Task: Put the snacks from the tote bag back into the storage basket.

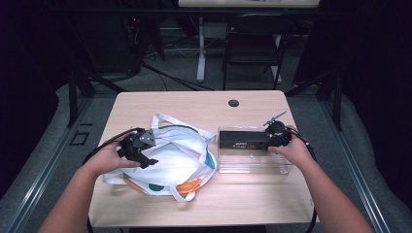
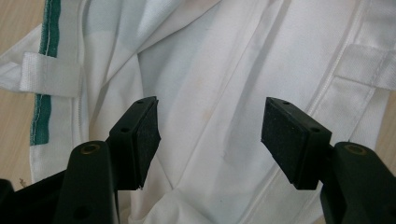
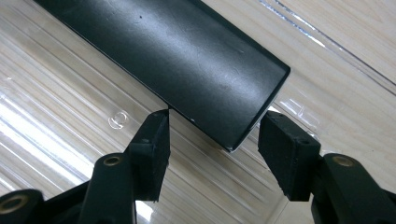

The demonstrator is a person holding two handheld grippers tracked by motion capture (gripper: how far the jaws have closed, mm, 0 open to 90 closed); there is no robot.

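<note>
A white cloth tote bag (image 1: 175, 150) with green and orange patches lies on the left half of the wooden table (image 1: 194, 104). My left gripper (image 1: 148, 155) hovers over the bag's left part, open, with white fabric (image 2: 210, 70) under its wide-set jaws (image 2: 210, 135) and nothing between the pads. On the right, a long black box (image 1: 243, 140) lies in a clear plastic tray (image 1: 252, 162). My right gripper (image 1: 271, 141) is at the box's right end. In the right gripper view the box's corner (image 3: 177, 51) sits between the jaws (image 3: 212, 140), whose pads stand open beside it.
A round cable hole (image 1: 233, 103) sits in the table's far middle. A black chair (image 1: 252, 39) and a desk leg (image 1: 200, 48) stand beyond the far edge. Bare wood runs along the front edge (image 1: 218, 204). The tray's ribbed floor (image 3: 56, 116) lies under the box.
</note>
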